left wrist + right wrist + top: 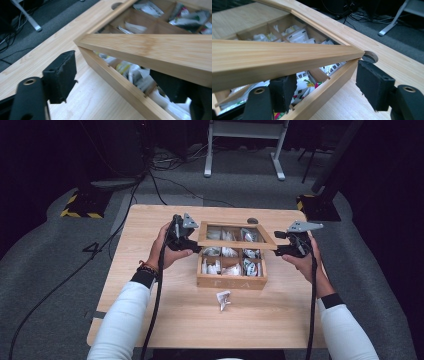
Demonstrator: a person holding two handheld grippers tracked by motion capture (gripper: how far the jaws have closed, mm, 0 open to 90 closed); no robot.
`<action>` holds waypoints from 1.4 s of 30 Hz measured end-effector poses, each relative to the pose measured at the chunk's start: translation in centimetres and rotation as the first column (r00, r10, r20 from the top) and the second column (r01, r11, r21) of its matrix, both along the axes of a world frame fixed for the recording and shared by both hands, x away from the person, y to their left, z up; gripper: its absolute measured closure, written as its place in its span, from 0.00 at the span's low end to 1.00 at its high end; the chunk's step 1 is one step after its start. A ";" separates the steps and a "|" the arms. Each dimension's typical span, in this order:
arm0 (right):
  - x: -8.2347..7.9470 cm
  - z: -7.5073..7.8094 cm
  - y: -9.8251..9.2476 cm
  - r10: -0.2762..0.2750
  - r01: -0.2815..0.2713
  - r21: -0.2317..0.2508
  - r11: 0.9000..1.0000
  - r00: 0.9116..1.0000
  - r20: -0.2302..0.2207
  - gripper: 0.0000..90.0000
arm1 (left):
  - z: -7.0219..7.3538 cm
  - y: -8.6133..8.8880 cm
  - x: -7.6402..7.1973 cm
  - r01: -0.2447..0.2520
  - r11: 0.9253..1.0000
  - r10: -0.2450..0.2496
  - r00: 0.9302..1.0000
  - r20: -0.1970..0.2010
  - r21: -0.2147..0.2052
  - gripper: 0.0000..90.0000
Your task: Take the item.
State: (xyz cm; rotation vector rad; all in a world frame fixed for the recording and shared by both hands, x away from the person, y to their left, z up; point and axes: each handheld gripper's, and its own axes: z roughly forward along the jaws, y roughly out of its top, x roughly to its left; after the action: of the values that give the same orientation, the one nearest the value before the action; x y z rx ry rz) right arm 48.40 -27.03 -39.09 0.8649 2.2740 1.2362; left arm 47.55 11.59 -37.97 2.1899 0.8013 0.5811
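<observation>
While I hold the lid point(236, 242) tilted above the box point(231, 281):
left gripper point(196, 245): spread around lid's edge
right gripper point(278, 249): spread around lid's other edge
packet point(223, 299): on table point(150, 270)

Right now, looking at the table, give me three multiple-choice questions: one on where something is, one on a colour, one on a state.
1. Where does the loose packet lie?
A. On the lid
B. On the table in front of the box
C. Behind the box

2. What colour are the person's sleeves?
A. Black
B. Red
C. White

3. How does the lid stand?
A. Lifted at its front edge, tilted above the box
B. Flat and shut
C. Taken off, lying on the floor

Answers:
1 B: the packet sits on the table, on the near side of the box.
2 C: both sleeves are white.
3 A: the lid slants, with a gap over the front compartments.
</observation>
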 end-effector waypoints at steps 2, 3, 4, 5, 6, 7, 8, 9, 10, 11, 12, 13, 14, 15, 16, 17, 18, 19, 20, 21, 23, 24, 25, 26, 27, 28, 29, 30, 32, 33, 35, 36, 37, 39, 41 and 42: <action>-0.2 -0.1 0.1 0.008 -0.008 -0.002 1.000 1.000 0.001 0.38 | 0.0 0.1 -0.2 0.002 1.000 -0.002 1.000 -0.002 -0.005 0.25; -0.4 -0.2 0.1 0.015 -0.015 -0.004 1.000 1.000 -0.001 0.38 | -0.1 0.1 -0.3 0.004 1.000 -0.004 1.000 -0.010 -0.011 0.25; -0.7 -0.3 0.1 0.023 -0.023 -0.001 1.000 1.000 -0.010 0.39 | -0.3 0.2 -0.6 0.011 1.000 -0.012 1.000 -0.012 -0.010 0.25; -0.8 -0.4 0.2 0.026 -0.026 -0.005 1.000 1.000 -0.010 0.38 | -0.3 0.2 -0.6 0.011 1.000 -0.012 1.000 -0.012 -0.010 0.25; -0.9 -0.4 0.2 0.030 -0.030 -0.008 1.000 0.999 -0.018 0.38 | -0.4 0.2 -0.8 0.016 1.000 -0.016 1.000 -0.006 -0.005 0.25; -0.9 -0.4 0.2 0.030 -0.030 -0.008 1.000 0.999 -0.018 0.38 | -0.4 0.2 -1.0 0.019 1.000 -0.019 1.000 -0.006 -0.004 0.25; -1.0 -0.4 0.2 0.032 -0.032 -0.011 0.999 0.999 -0.026 0.38 | -0.4 0.3 -1.2 0.024 1.000 -0.024 1.000 -0.005 -0.012 0.25; -1.1 -0.5 0.1 0.033 -0.034 -0.015 0.999 0.999 -0.018 0.38 | -0.5 0.3 -1.3 0.029 0.999 -0.029 1.000 -0.005 -0.014 0.25; -1.2 -0.5 0.1 0.038 -0.038 -0.018 0.999 0.999 -0.016 0.37 | -0.6 0.3 -1.5 0.033 0.999 -0.033 0.999 -0.005 -0.016 0.25; -1.2 -0.5 0.1 0.045 -0.045 -0.020 0.999 0.999 -0.023 0.36 | -0.7 0.4 -1.6 0.037 0.999 -0.037 0.999 -0.003 -0.015 0.25; -1.2 -0.6 0.1 0.052 -0.053 -0.032 0.998 0.998 -0.034 0.35 | -0.8 0.4 -1.7 0.038 0.999 -0.038 0.999 -0.005 -0.006 0.25; -1.2 -0.6 0.1 0.052 -0.053 -0.032 0.998 0.998 -0.034 0.35 | -0.8 0.4 -1.7 0.038 0.999 -0.038 0.999 -0.005 -0.006 0.24; -1.2 -0.7 0.2 0.053 -0.054 -0.035 0.998 0.998 -0.038 0.35 | -1.0 0.4 -1.8 0.039 0.999 -0.039 0.999 -0.009 0.000 0.24; -1.3 -0.9 0.2 0.059 -0.062 -0.048 0.997 0.997 -0.048 0.33 | -1.1 0.4 -1.8 0.041 0.999 -0.041 0.999 -0.012 0.002 0.24; -1.3 -0.9 0.2 0.059 -0.062 -0.048 0.997 0.997 -0.048 0.33 | -1.2 0.4 -1.9 0.041 0.999 -0.041 0.999 -0.015 0.002 0.24; -1.4 -1.0 0.1 0.072 -0.075 -0.040 0.996 0.995 -0.063 0.32 | -1.4 0.4 -1.9 0.046 0.999 -0.045 0.999 -0.018 0.004 0.24; -1.4 -1.2 0.1 0.099 -0.103 -0.041 0.994 0.991 -0.092 0.30 | -1.7 0.4 -1.9 0.050 0.998 -0.050 0.999 -0.021 0.023 0.25; -1.4 -1.2 0.1 0.099 -0.103 -0.041 0.994 0.991 -0.092 0.30 | -1.7 0.4 -1.9 0.050 0.998 -0.050 0.999 -0.021 0.023 0.25; -1.5 -1.2 0.0 0.107 -0.112 -0.044 0.993 0.989 -0.104 0.29 | -1.9 0.4 -2.0 0.050 0.998 -0.049 0.999 -0.022 0.032 0.25; -1.5 -1.3 0.0 0.113 -0.120 -0.054 0.991 0.988 -0.110 0.27 | -2.0 0.4 -2.0 0.051 0.998 -0.050 0.998 -0.025 0.042 0.25; -1.7 -1.5 0.1 0.110 -0.119 -0.078 0.990 0.988 -0.108 0.27 | -2.3 0.4 -2.0 0.053 0.998 -0.052 0.998 -0.032 0.043 0.26; -1.8 -1.6 0.1 0.116 -0.125 -0.079 0.989 0.987 -0.113 0.27 | -2.4 0.4 -2.0 0.049 0.998 -0.048 0.998 -0.039 0.049 0.26; -1.9 -1.8 0.2 0.121 -0.132 -0.080 0.988 0.984 -0.128 0.26 | -2.6 0.5 -2.0 0.057 0.997 -0.055 0.997 -0.046 0.044 0.26; -1.9 -1.8 0.2 0.121 -0.132 -0.080 0.988 0.984 -0.128 0.26 | -2.6 0.5 -2.0 0.057 0.997 -0.055 0.997 -0.046 0.044 0.27; -2.1 -1.8 0.2 0.121 -0.131 -0.082 0.988 0.985 -0.120 0.26 | -2.7 0.5 -2.0 0.059 0.998 -0.057 0.997 -0.047 0.035 0.27; -2.3 -2.0 0.2 0.118 -0.129 -0.085 0.988 0.986 -0.120 0.27 | -3.0 0.6 -2.1 0.063 0.998 -0.062 0.997 -0.055 0.028 0.27; -2.4 -2.1 0.2 0.117 -0.128 -0.085 0.988 0.986 -0.117 0.27 | -3.1 0.7 -2.1 0.066 0.998 -0.065 0.996 -0.059 0.020 0.28; -2.6 -2.2 0.1 0.120 -0.130 -0.079 0.988 0.986 -0.117 0.27 | -3.2 0.7 -2.2 0.065 0.998 -0.064 0.996 -0.063 0.016 0.29; -2.8 -2.4 0.0 0.116 -0.126 -0.073 0.989 0.986 -0.119 0.27 | -3.4 0.9 -2.3 0.066 0.998 -0.065 0.996 -0.067 0.011 0.29; -2.8 -2.4 0.0 0.116 -0.126 -0.073 0.989 0.986 -0.119 0.27 | -3.4 0.9 -2.3 0.066 0.998 -0.065 0.996 -0.067 0.011 0.30; -3.1 -2.6 -0.1 0.120 -0.129 -0.070 0.989 0.985 -0.122 0.28 | -3.6 1.1 -2.4 0.062 0.998 -0.060 0.996 -0.072 0.014 0.30; -3.3 -2.8 0.0 0.128 -0.139 -0.082 0.987 0.983 -0.133 0.28 | -3.8 1.2 -2.4 0.064 0.998 -0.062 0.995 -0.077 0.016 0.30; -3.4 -2.9 0.0 0.127 -0.140 -0.094 0.986 0.983 -0.130 0.28 | -3.9 1.3 -2.5 0.062 0.998 -0.061 0.995 -0.082 0.012 0.30; -3.6 -3.1 0.1 0.129 -0.143 -0.102 0.984 0.983 -0.128 0.29 | -4.1 1.3 -2.5 0.063 0.998 -0.062 0.994 -0.086 0.008 0.30; -3.8 -3.4 0.1 0.147 -0.164 -0.106 0.981 0.978 -0.147 0.30 | -4.3 1.4 -2.6 0.066 0.998 -0.064 0.994 -0.087 0.016 0.31; -4.0 -3.6 0.2 0.150 -0.169 -0.121 0.978 0.977 -0.149 0.31 | -4.5 1.5 -2.7 0.065 0.998 -0.063 0.994 -0.090 0.013 0.30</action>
State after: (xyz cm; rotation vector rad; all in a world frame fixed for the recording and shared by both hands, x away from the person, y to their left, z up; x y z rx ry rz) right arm 44.43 -26.83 -42.70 0.7526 2.5488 1.1039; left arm 44.87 13.08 -42.44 2.2606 0.7724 0.4613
